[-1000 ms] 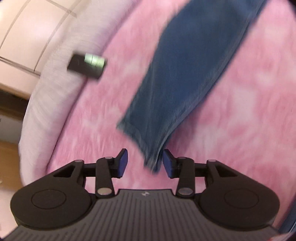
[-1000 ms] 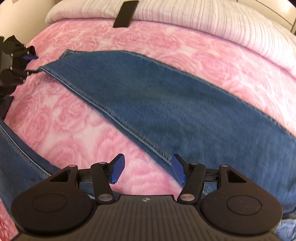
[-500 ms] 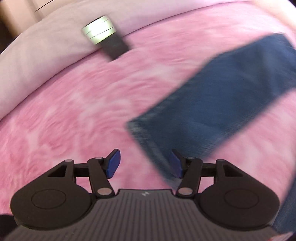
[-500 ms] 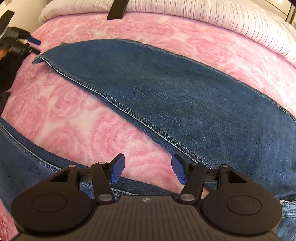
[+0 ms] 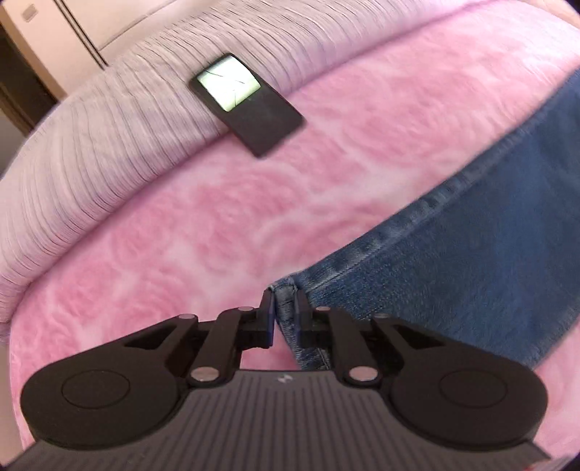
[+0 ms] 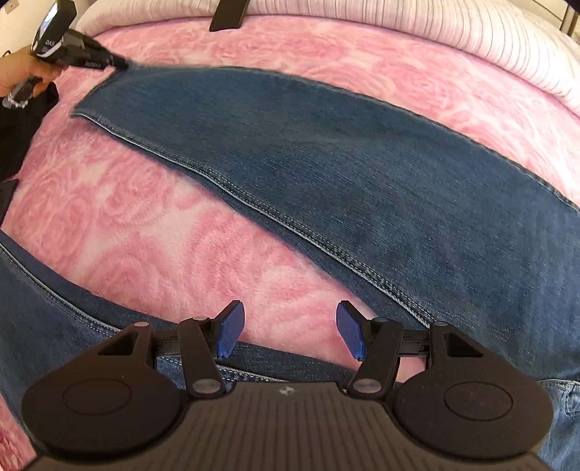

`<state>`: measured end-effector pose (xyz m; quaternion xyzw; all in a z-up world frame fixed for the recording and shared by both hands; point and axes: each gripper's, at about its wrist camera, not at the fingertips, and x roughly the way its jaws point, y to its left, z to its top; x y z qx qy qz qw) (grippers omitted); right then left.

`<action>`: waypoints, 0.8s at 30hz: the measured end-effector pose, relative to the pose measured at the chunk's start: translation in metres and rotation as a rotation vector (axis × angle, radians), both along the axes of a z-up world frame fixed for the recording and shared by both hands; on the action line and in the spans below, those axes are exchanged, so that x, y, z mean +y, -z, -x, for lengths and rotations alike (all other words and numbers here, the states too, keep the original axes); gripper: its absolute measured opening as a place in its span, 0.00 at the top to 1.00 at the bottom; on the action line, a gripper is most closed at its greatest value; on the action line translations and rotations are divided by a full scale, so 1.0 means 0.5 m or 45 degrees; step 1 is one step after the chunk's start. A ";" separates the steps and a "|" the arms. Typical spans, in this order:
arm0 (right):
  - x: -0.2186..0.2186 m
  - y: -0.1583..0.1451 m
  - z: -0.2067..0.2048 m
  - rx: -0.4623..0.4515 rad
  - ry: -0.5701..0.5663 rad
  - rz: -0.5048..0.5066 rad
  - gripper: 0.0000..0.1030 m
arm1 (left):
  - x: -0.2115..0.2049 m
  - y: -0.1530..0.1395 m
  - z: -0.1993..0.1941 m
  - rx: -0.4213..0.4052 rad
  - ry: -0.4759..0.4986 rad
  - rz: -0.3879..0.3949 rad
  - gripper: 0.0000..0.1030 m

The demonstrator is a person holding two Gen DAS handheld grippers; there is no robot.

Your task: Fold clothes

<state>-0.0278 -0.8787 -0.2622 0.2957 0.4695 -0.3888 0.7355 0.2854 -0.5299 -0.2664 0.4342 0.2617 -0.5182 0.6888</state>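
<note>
A pair of blue jeans (image 6: 344, 174) lies spread on a pink rose-patterned blanket (image 6: 152, 232). One leg runs diagonally from upper left to right; the other leg (image 6: 54, 308) crosses the lower left. In the left wrist view my left gripper (image 5: 284, 311) is shut on the hem corner of the jeans leg (image 5: 471, 261). The right wrist view also shows that left gripper (image 6: 119, 65) at the far hem corner, held by a hand (image 6: 18, 72). My right gripper (image 6: 290, 331) stands open above the blanket between the two legs, holding nothing.
A black phone (image 5: 246, 103) with a lit screen rests where the blanket meets a white ribbed bedcover (image 5: 90, 137); its lower end shows as the phone (image 6: 228, 14) at the top of the right wrist view. Cream cabinet doors (image 5: 72, 21) stand behind the bed.
My left gripper swung round to the hem end of the jeans leg and went from open to shut on its corner. The right gripper stayed open and shifted slightly.
</note>
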 end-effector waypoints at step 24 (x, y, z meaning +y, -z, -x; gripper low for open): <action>0.159 0.001 0.104 0.088 0.377 -0.181 0.41 | 0.350 -0.006 0.418 0.294 0.191 -0.211 0.60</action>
